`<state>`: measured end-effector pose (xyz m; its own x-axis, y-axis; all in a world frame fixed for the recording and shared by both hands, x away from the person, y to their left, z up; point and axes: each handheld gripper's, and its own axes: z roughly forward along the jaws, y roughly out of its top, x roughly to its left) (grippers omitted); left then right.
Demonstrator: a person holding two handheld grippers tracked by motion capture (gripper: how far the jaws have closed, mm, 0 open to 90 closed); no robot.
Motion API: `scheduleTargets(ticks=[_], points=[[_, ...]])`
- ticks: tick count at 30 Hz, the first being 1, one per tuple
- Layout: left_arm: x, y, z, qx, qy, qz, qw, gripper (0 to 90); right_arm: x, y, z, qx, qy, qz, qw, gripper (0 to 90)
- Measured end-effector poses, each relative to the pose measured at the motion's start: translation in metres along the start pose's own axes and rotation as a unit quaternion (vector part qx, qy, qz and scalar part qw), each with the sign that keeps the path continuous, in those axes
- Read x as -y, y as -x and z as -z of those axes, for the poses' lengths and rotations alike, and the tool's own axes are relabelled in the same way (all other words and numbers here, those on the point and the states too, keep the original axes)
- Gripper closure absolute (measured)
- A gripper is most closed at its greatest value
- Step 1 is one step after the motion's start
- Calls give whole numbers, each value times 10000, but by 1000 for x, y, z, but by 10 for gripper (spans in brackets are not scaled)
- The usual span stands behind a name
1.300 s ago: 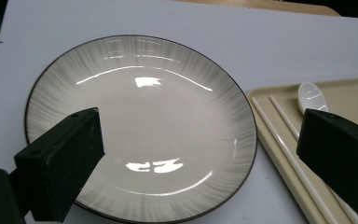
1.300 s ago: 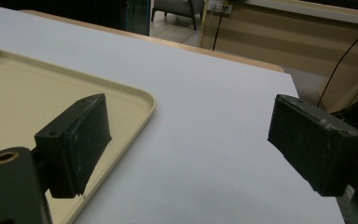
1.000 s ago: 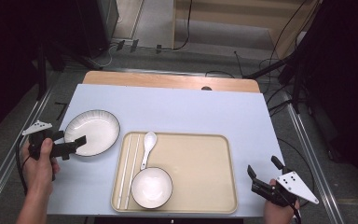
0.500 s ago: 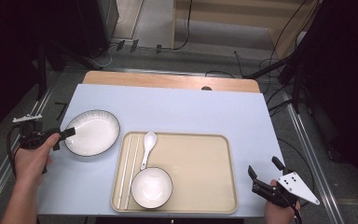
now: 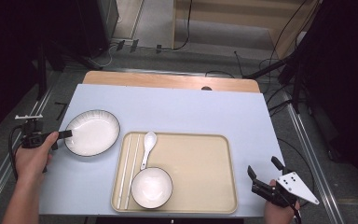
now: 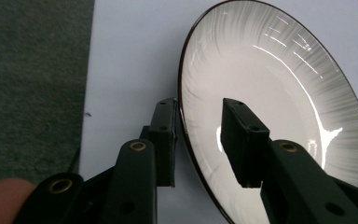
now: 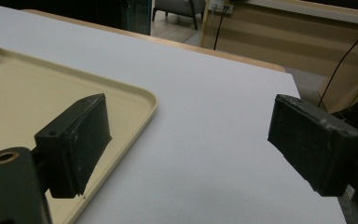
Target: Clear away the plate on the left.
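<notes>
Left gripper (image 6: 196,140) jaws straddle plate (image 5: 92,132) rim at its left edge, closing, gap still visible. Plate sits left of tray (image 5: 200,186). Right gripper (image 5: 264,179) wide open, idle, far off.

The plate (image 5: 92,132) sits on the table (image 5: 186,107), just left of the tray (image 5: 200,163). In the tray, chopsticks (image 5: 127,170) lie along its left edge, the spoon (image 5: 147,146) right beside them, the bowl (image 5: 151,187) at the near end. The left gripper (image 5: 64,135) straddles the plate's left rim; the right gripper (image 5: 260,176) hangs off the table's near right corner.
</notes>
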<state>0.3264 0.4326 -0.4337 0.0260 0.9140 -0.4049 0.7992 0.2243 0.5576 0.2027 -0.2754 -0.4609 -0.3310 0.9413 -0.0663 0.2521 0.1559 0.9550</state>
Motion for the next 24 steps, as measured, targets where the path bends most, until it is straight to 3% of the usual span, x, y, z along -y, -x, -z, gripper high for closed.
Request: scheduleTargets(ticks=[7,24], points=[[-2,-7,-5,190,-45,604,9980,730,1,3,-1,26,-13,-15,10000,134],[-1,-8,-18,199,-350,825,9958,756,1,0,-2,4,-32,22,10000,134]])
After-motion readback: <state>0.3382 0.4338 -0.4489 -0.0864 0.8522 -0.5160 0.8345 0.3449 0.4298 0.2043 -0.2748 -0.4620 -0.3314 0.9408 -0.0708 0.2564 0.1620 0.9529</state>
